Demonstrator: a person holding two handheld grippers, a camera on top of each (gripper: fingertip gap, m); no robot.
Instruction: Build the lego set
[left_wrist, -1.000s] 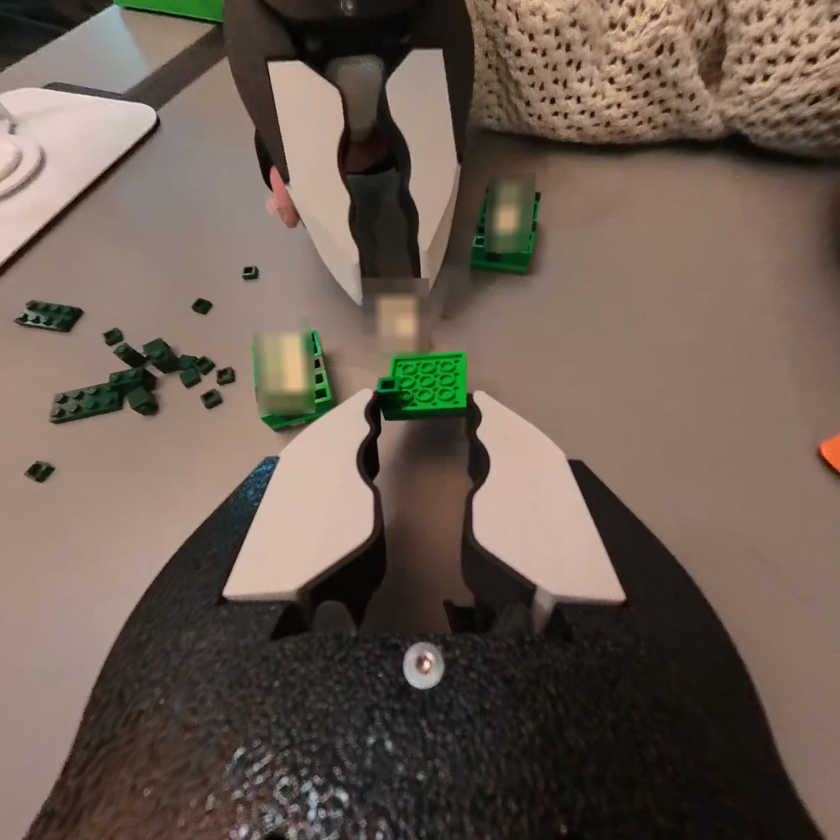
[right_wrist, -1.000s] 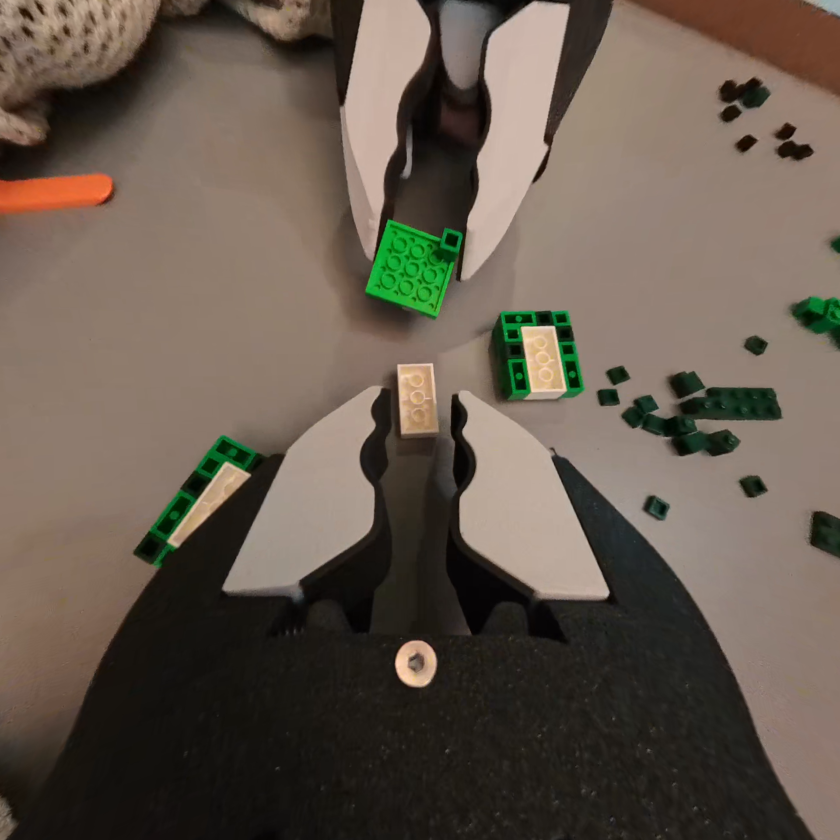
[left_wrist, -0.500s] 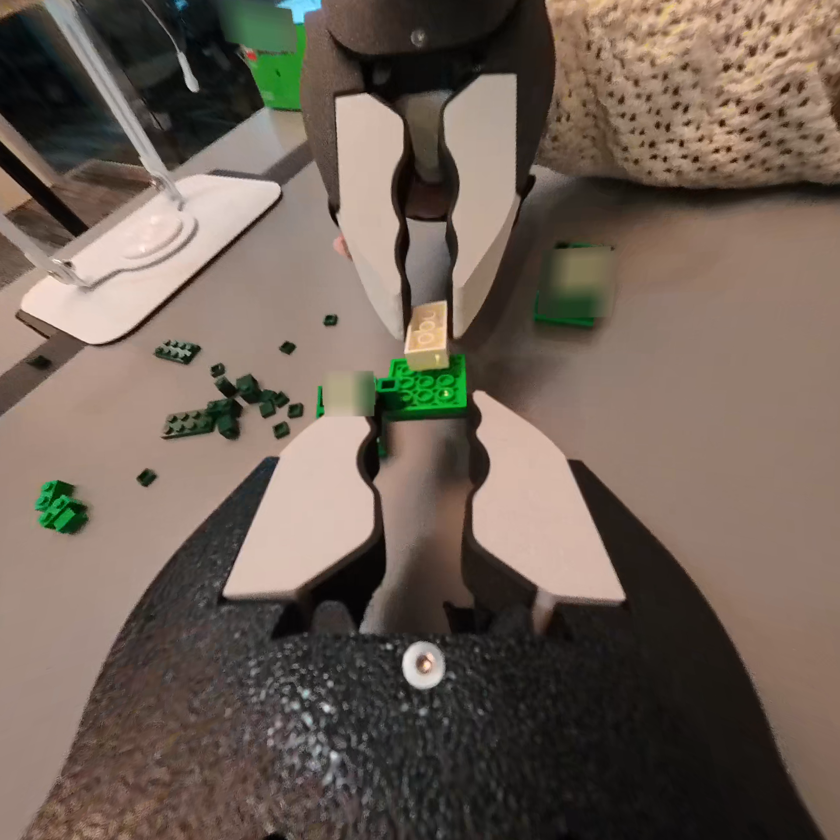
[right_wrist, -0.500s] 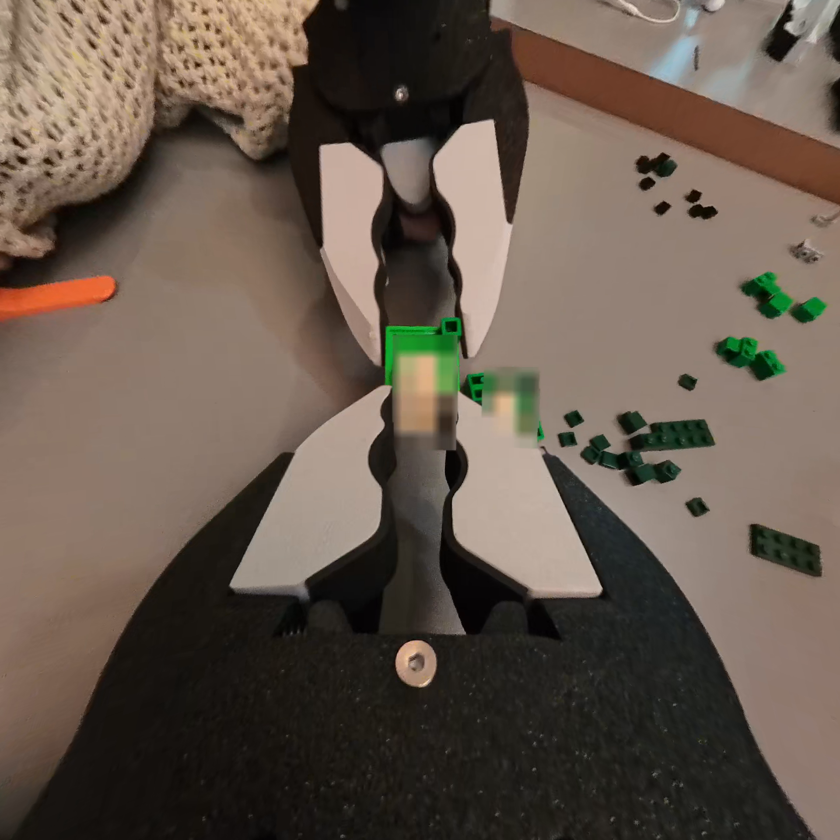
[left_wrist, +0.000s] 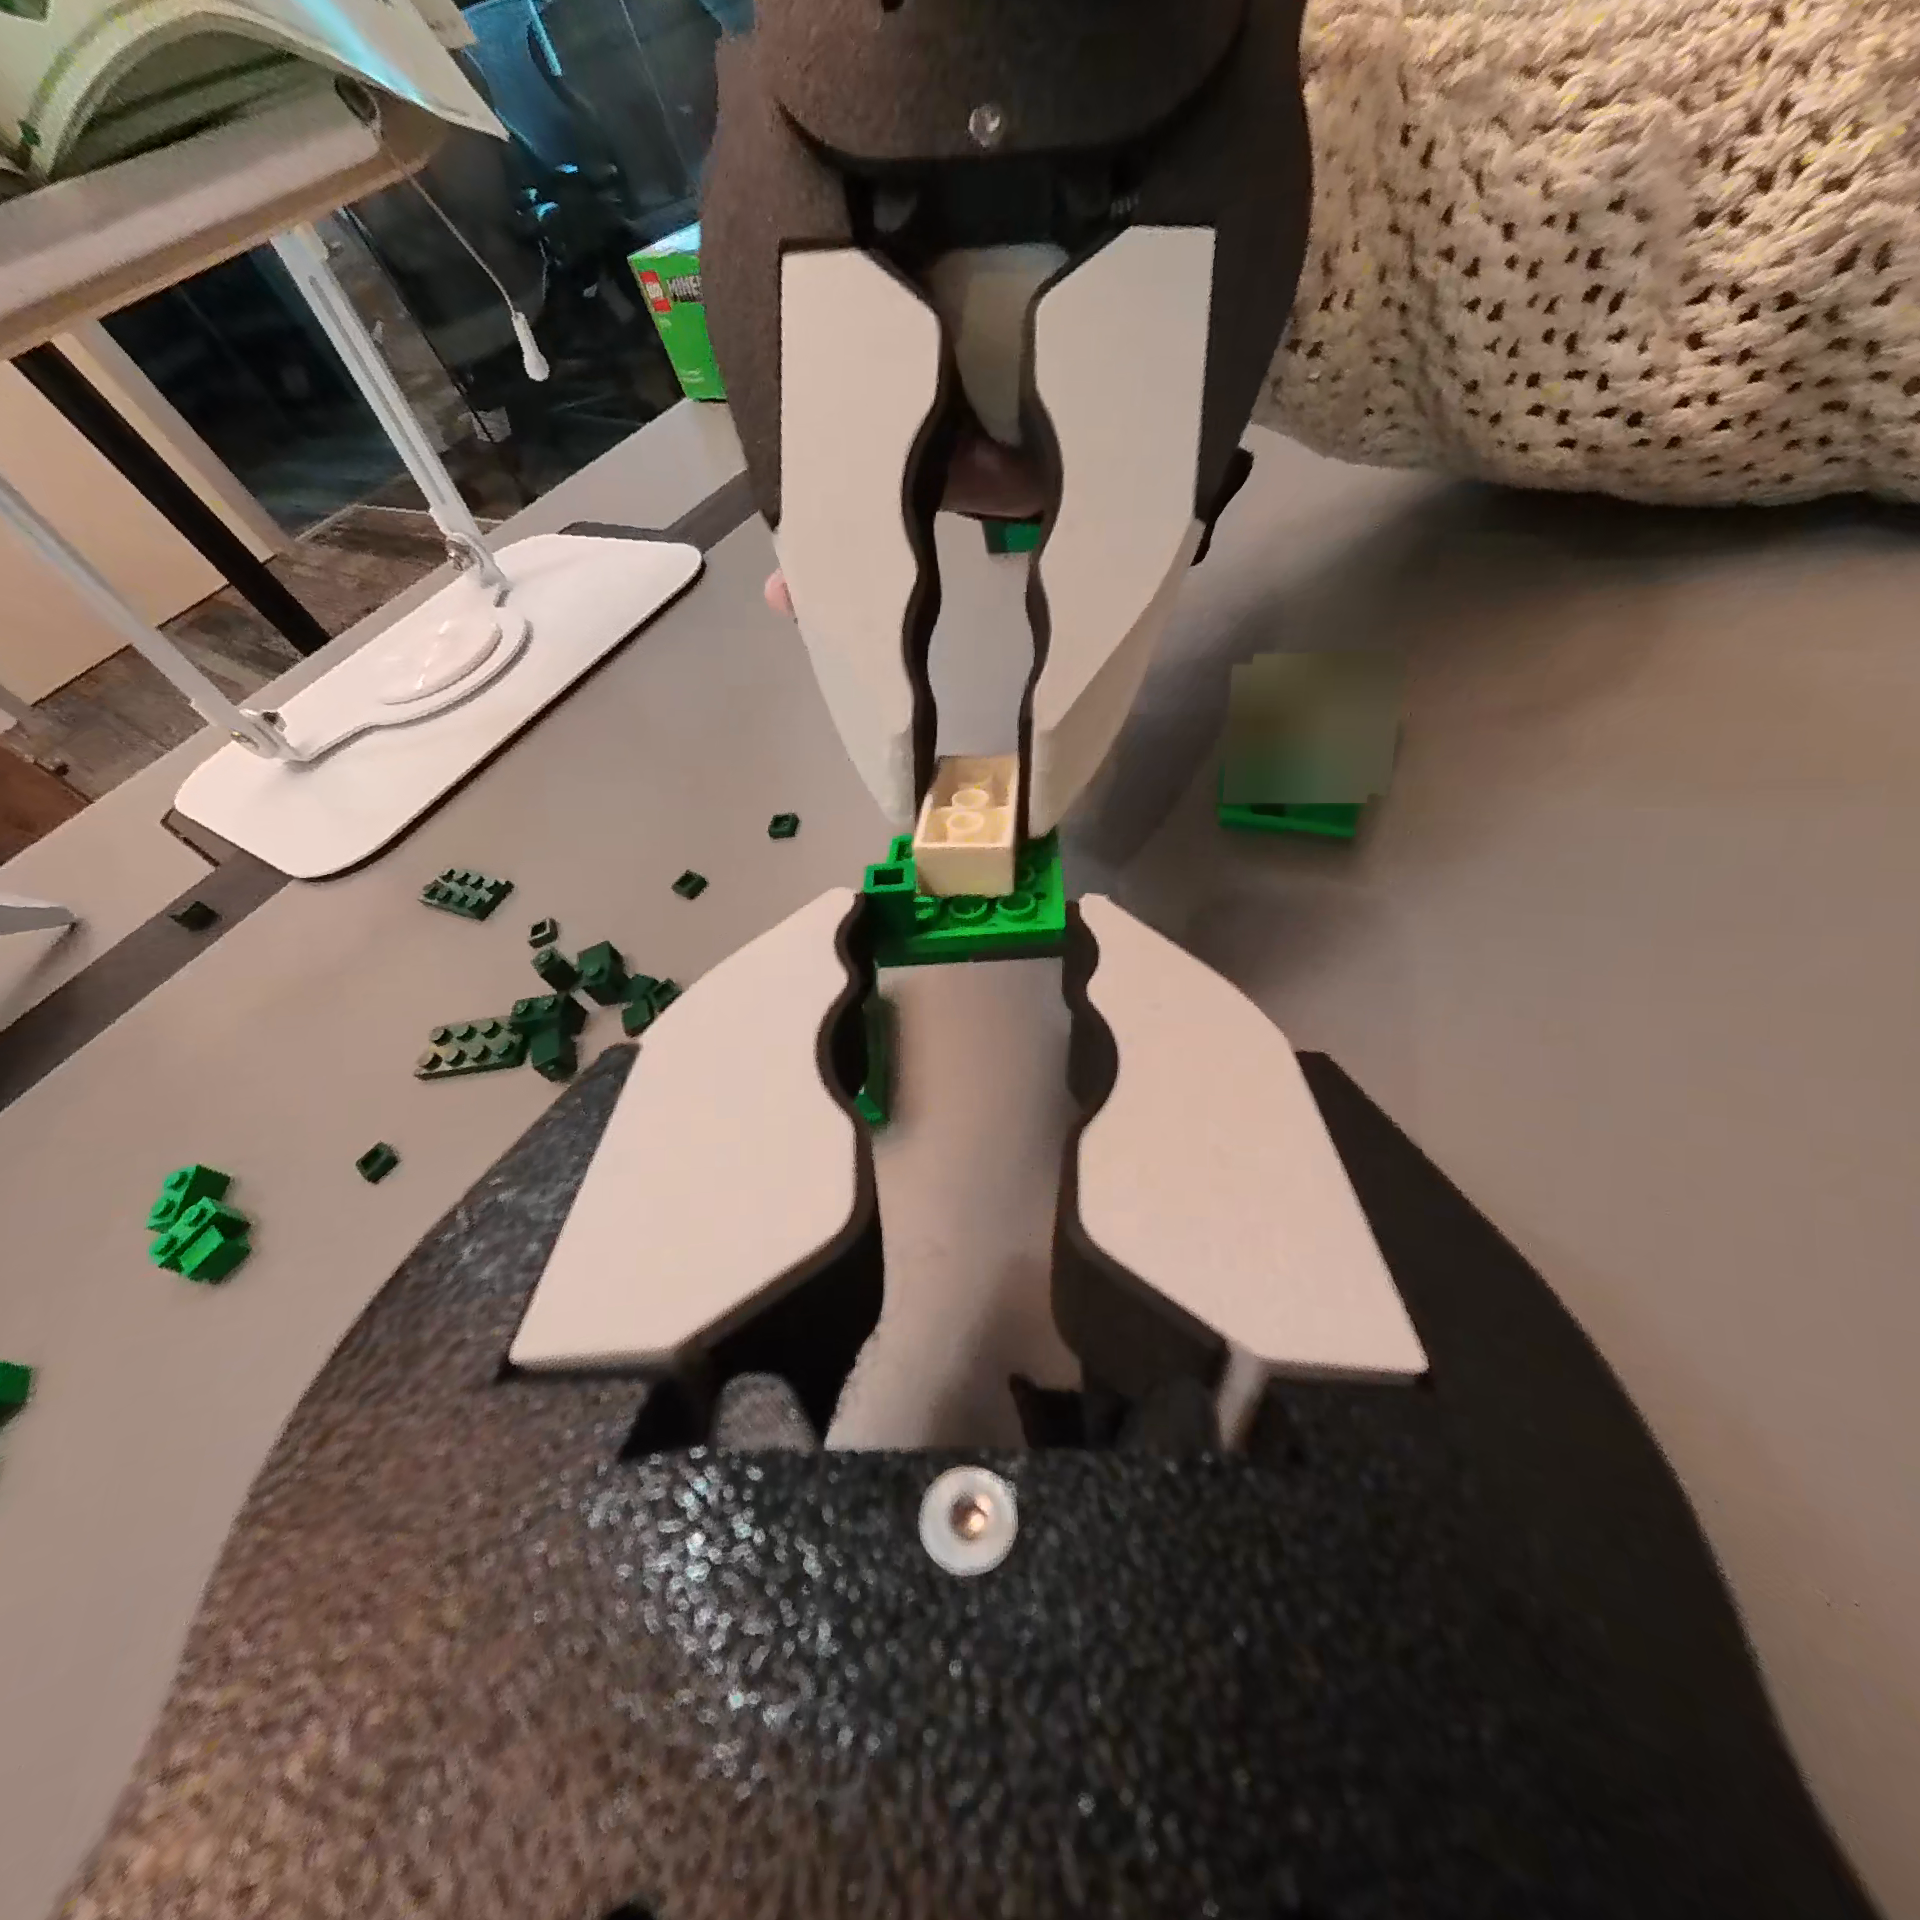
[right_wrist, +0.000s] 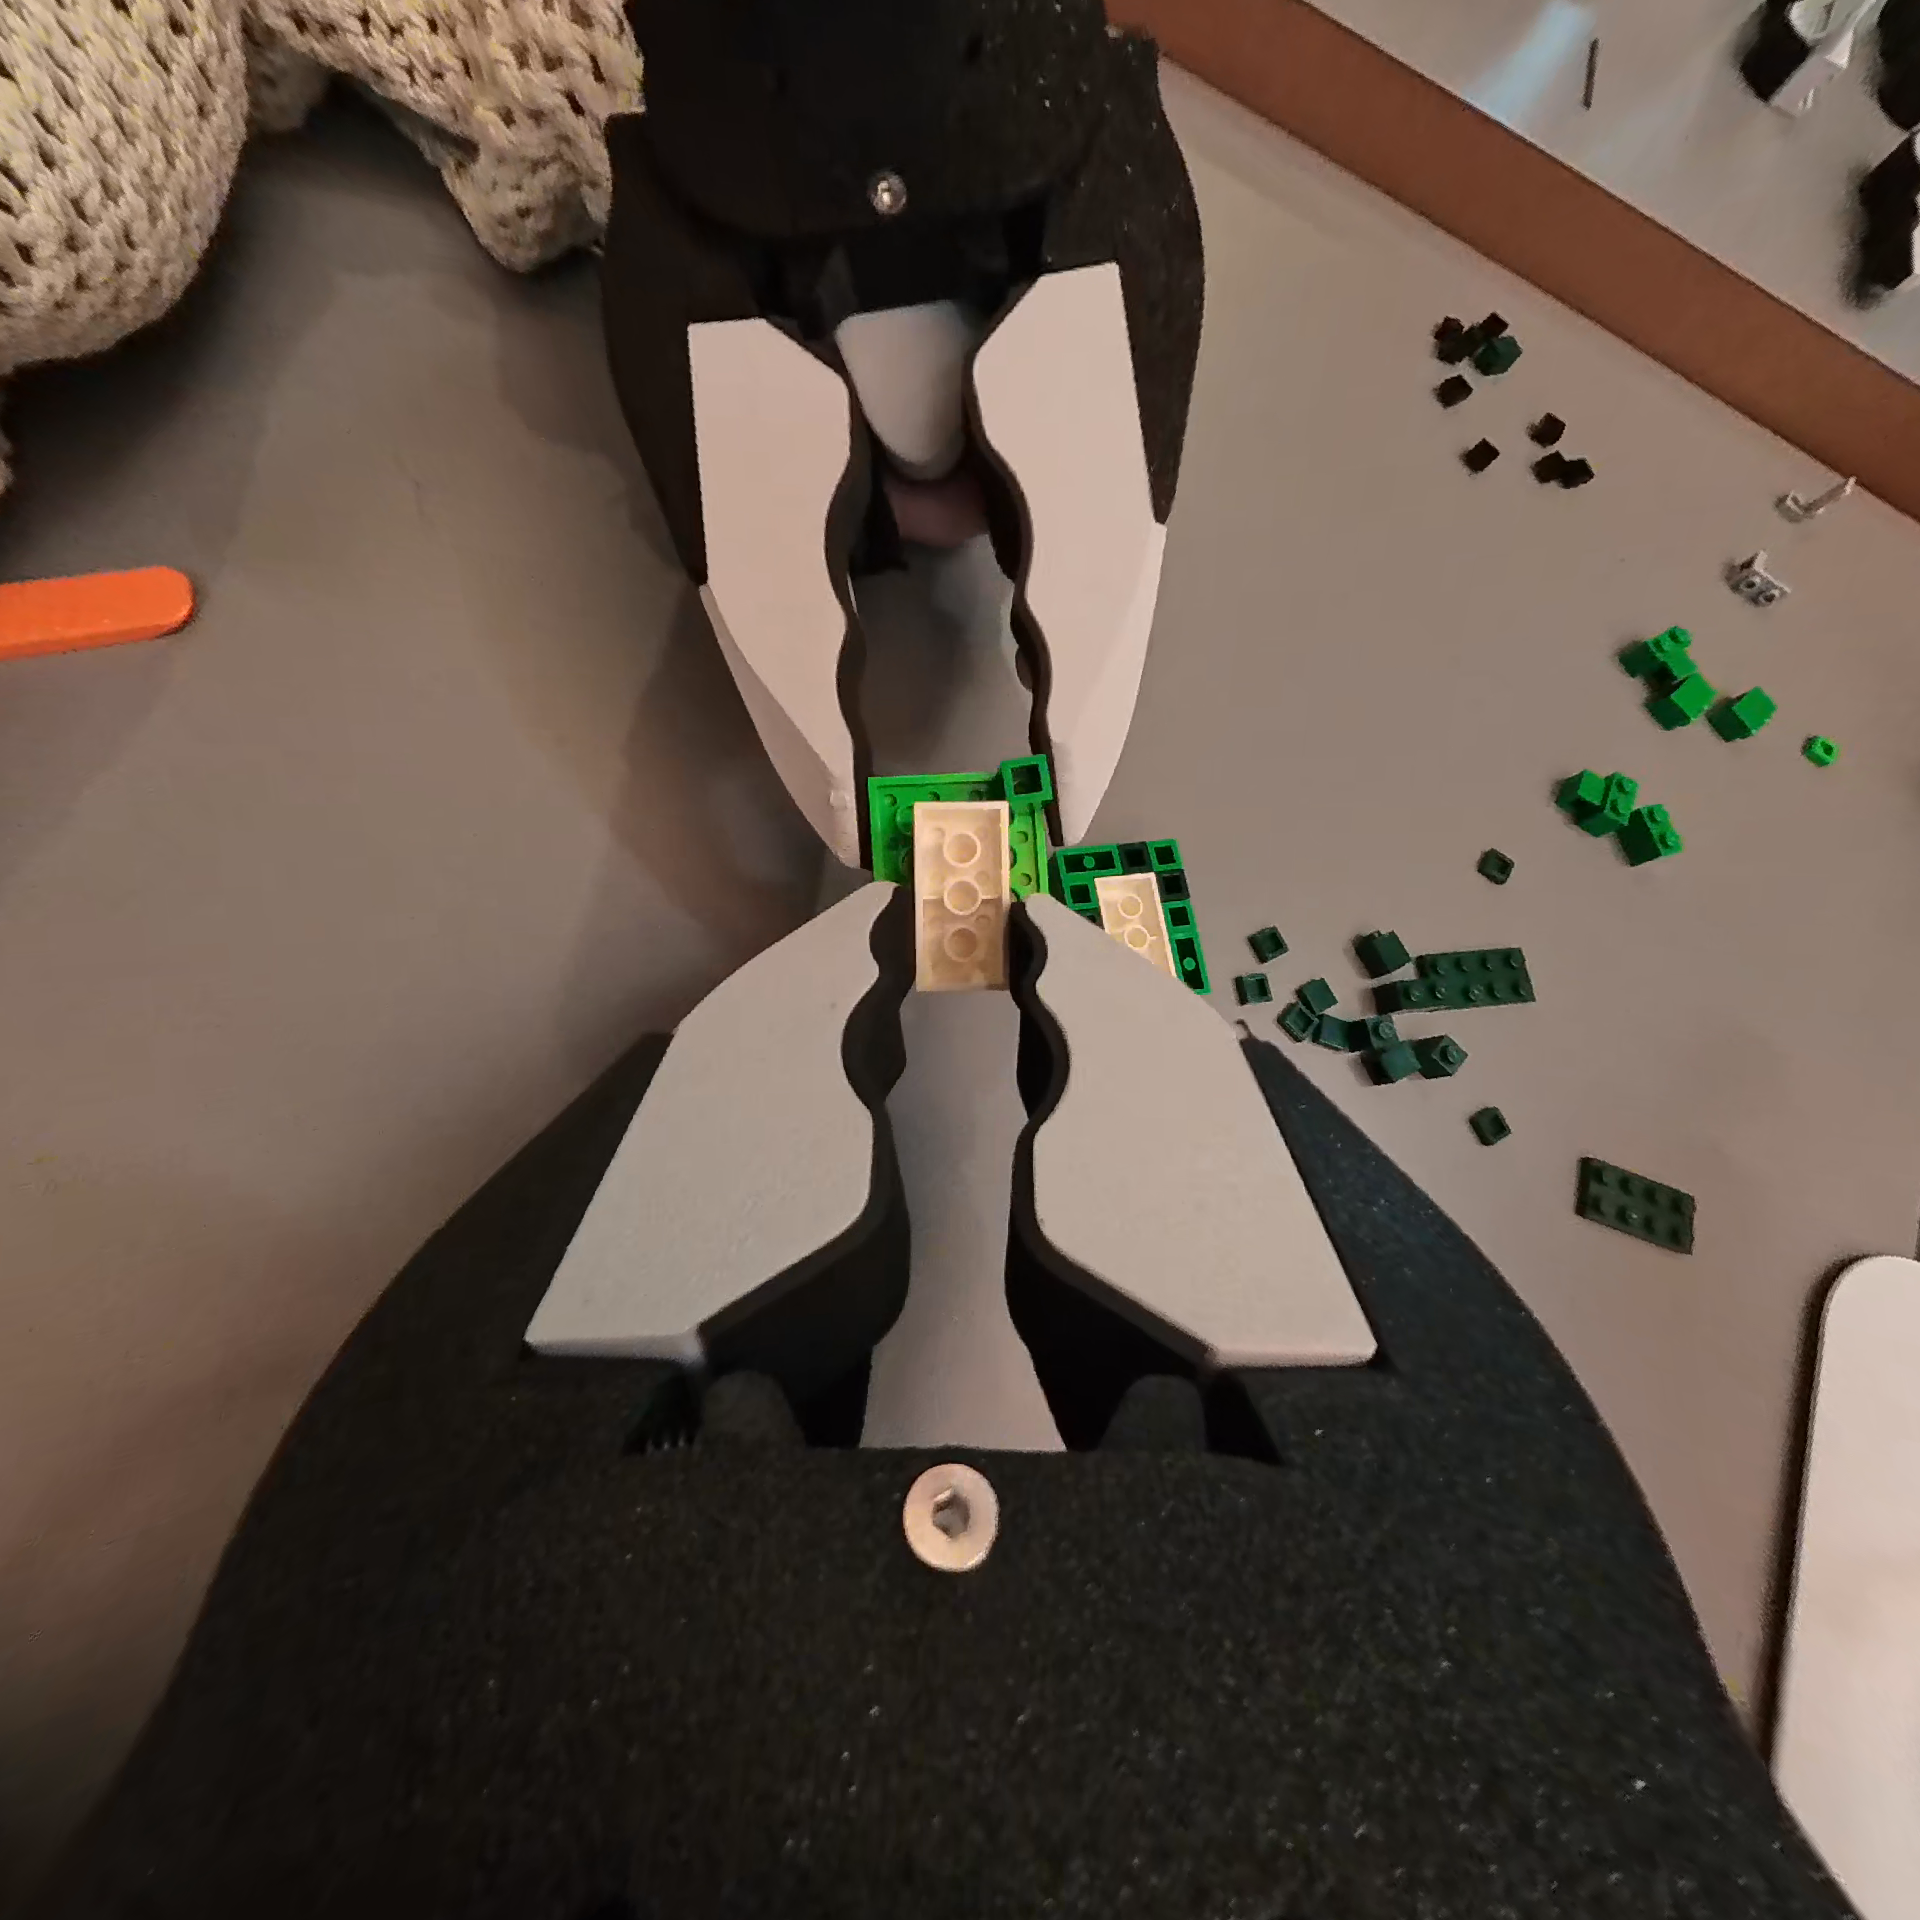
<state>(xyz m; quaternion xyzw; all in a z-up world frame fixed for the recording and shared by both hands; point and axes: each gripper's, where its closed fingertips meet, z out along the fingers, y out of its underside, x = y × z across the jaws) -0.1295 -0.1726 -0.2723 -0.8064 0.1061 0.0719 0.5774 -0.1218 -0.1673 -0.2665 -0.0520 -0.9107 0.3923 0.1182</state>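
My left gripper (left_wrist: 966, 914) is shut on a bright green square plate (left_wrist: 987, 925) with a small green 1x1 piece (left_wrist: 888, 883) on one corner. It holds the plate above the grey table. My right gripper (right_wrist: 956, 909) is shut on a cream brick (right_wrist: 961, 914) and faces the left one tip to tip. The brick (left_wrist: 966, 847) lies on top of the plate (right_wrist: 891, 821), along its middle. I cannot tell whether it is pressed down. The right gripper (left_wrist: 974, 805) shows at the top of the left wrist view, the left gripper (right_wrist: 961, 831) at the top of the right wrist view.
A green-and-cream assembly (right_wrist: 1132, 904) lies just right of the plate. Loose dark green pieces (right_wrist: 1444, 997) and bright green bricks (right_wrist: 1621, 810) are scattered on the table. A white lamp base (left_wrist: 436, 686), a knitted sleeve (left_wrist: 1610, 260) and an orange tool (right_wrist: 94, 613) lie around. The tips of both grippers are at nearly the same place.
The right gripper closed on the cream brick that lay on the table and carried it onto the green plate. Both grippers rose and tilted up from the table.
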